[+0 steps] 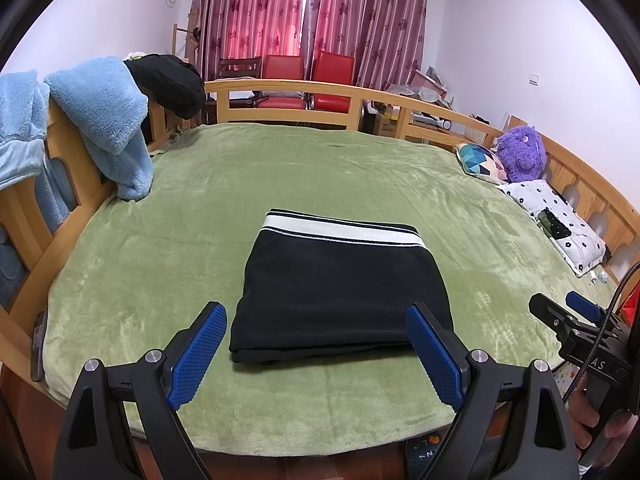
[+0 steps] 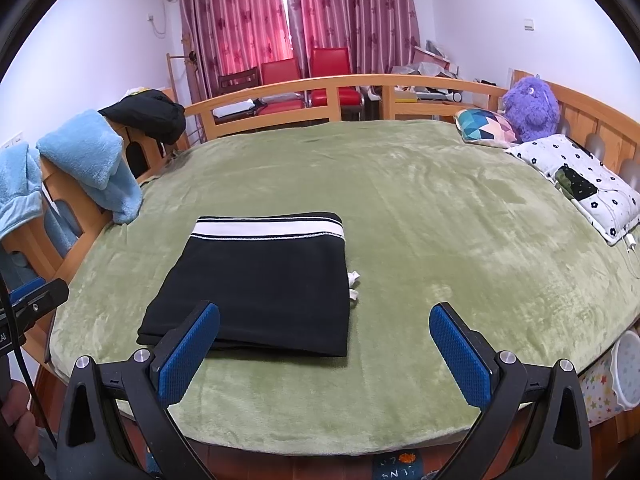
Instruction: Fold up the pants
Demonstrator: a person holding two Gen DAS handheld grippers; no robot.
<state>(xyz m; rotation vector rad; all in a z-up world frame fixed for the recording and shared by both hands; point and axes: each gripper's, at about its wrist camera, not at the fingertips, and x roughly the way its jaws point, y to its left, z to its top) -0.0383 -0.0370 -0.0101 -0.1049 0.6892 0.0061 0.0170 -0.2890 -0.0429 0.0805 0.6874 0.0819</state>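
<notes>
Listing from the left wrist view: pants (image 1: 340, 288), black with a white striped waistband, lying already folded into a compact rectangle on the green bed cover (image 1: 280, 176), waistband on the far side. Left tool (image 1: 316, 356) spread wide, empty, hovering just short of the near folded edge. Right tool (image 1: 568, 312) partly in view at the right margin, held by a hand; its jaws stand apart with nothing between them. Blue fleece garment (image 1: 104, 120) draped over the wooden bed rail (image 1: 280, 88); purple plush toy (image 1: 522, 152) and pillows well apart on the right.

Right wrist view: the pants (image 2: 260, 280) lie left of centre; a white drawstring end (image 2: 353, 284) appears to peek out at their right edge, though small and hard to confirm. Right tool (image 2: 324, 356) wide open, holding nothing.

Handling, as judged: soft, light, limp knit, prone to unfolding if lifted by one layer; best taken through all layers at the near corners. Nothing obstructs the approach; the task looks largely complete.
</notes>
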